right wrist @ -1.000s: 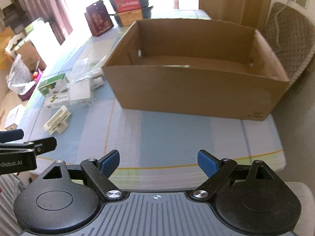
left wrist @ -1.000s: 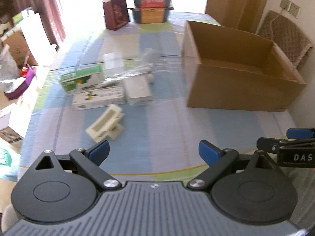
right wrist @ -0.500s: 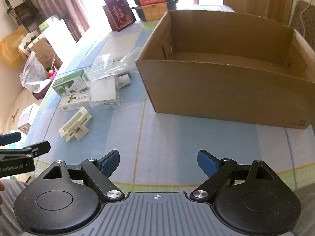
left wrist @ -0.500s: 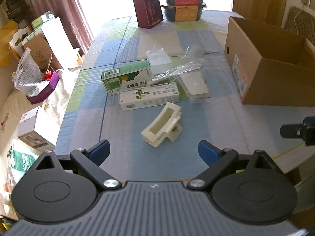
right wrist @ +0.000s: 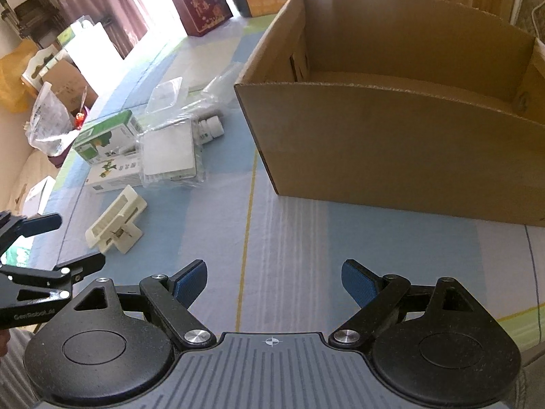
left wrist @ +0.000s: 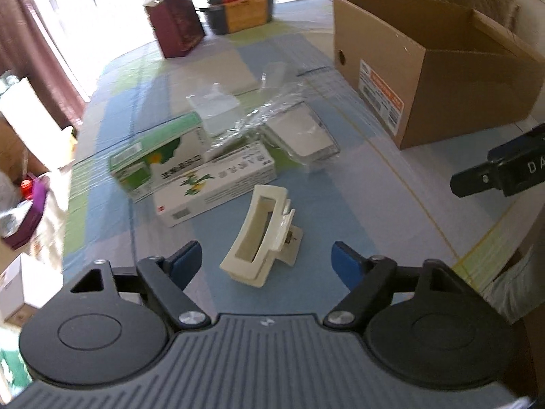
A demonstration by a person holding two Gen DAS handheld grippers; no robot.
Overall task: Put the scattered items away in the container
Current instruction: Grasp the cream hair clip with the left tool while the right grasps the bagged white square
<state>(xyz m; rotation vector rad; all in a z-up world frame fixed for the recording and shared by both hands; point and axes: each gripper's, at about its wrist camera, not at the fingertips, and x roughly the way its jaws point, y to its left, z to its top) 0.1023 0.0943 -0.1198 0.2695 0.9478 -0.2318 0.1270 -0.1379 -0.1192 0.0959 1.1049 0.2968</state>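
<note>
Big cardboard box [right wrist: 391, 129] sits open-topped on the striped tablecloth [right wrist: 374, 238], right of the clutter. The scattered pile lies just left of it: a green carton [left wrist: 153, 156] touching a white carton [left wrist: 218, 184], a plastic-wrapped white pack [left wrist: 299, 136] and a small white bottle [right wrist: 209, 129]. Nearest, the cream clip [left wrist: 262, 235] lies alone. Left gripper [left wrist: 265, 259] hovers over it, jaws spread wide, nothing held. Right gripper [right wrist: 274, 281] is also spread, empty, before the box.

Print on the green box [left wrist: 160, 151] blurred; white bottle [right wrist: 209, 129] half under clear wrapping [right wrist: 190, 109].
</note>
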